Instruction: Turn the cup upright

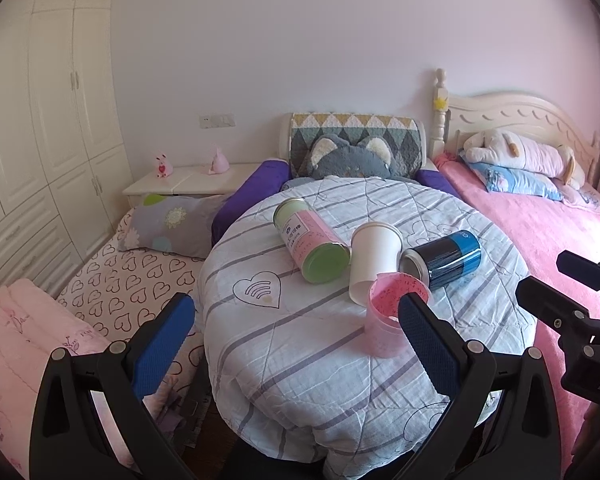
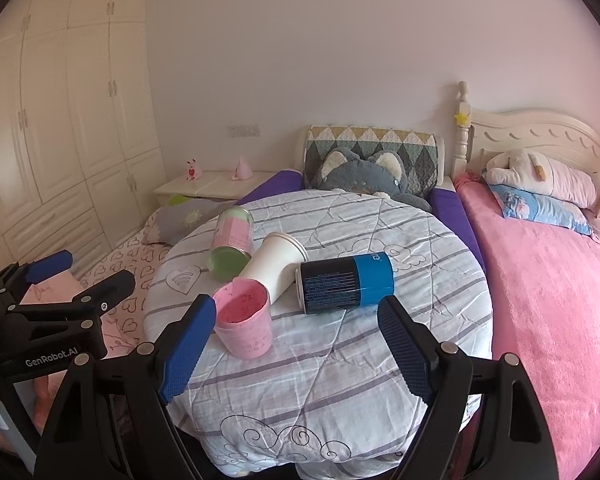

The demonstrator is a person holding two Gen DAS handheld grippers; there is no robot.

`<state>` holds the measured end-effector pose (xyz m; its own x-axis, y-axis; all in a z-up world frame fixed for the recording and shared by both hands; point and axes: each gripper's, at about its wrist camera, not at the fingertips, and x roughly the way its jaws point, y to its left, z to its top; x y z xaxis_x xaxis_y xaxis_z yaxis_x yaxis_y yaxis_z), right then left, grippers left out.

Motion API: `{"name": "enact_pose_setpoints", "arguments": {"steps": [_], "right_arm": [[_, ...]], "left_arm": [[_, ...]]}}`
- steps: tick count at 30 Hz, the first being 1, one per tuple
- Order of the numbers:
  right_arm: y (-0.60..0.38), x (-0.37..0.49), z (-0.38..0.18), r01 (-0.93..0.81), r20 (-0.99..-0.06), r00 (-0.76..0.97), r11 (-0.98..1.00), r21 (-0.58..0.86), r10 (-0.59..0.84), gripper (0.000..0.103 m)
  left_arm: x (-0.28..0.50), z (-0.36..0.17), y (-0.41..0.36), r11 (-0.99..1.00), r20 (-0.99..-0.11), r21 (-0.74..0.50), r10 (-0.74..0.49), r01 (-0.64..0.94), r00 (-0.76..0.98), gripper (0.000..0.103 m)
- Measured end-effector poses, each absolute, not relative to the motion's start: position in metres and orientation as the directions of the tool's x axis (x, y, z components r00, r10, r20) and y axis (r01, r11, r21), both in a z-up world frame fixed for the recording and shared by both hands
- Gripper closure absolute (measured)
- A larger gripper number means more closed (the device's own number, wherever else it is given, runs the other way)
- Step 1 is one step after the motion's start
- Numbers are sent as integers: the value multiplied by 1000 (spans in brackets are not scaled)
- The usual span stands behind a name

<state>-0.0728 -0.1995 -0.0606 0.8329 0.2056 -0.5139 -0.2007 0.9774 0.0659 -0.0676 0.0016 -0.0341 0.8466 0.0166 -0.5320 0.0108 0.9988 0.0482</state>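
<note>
A pink plastic cup (image 2: 246,326) stands upright, mouth up, near the front of a round table under a striped quilt (image 2: 340,380); it also shows in the left wrist view (image 1: 384,330). A white paper cup (image 2: 274,268) lies on its side behind it, also in the left wrist view (image 1: 374,262). My left gripper (image 1: 300,340) is open and empty, its right finger in front of the pink cup. My right gripper (image 2: 296,344) is open and empty, the pink cup just right of its left finger.
A pink-and-green canister (image 1: 310,246) and a blue-and-black can (image 1: 446,258) lie on their sides on the table. A pink bed (image 2: 552,300) is at the right, a heart-print bed (image 1: 132,280) at the left, wardrobes (image 1: 40,120) beyond.
</note>
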Motion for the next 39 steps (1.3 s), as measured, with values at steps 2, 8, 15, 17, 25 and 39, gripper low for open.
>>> {"name": "enact_pose_setpoints", "arguments": {"steps": [2,8,15,17,25,39], "right_arm": [[-199,-72,-62,-202,-516,831,977,66,207,19],[-200,-72,-62,-207,-511,833,976,69,213,19],[-200,-72,-64,-214,-509,832,974,72,220,19],[-199,-71,-64,-215,-509,832,974,72,222,19],[-199,-69,-66,-217,-514,828,973,73,223,19],[-199,-69,-66,-217,-512,829,973,74,224,19]], "left_arm": [[-67,-34,1,999,-535,51,15,14,845,0],[-67,-35,0,999,-537,52,17,13,844,0],[-67,-37,0,998,-542,53,18,13,840,0],[-67,-38,1,998,-544,53,18,13,839,0],[-66,-40,1,999,-545,47,17,11,838,0],[-66,-40,1,999,-545,49,19,10,838,0]]}}
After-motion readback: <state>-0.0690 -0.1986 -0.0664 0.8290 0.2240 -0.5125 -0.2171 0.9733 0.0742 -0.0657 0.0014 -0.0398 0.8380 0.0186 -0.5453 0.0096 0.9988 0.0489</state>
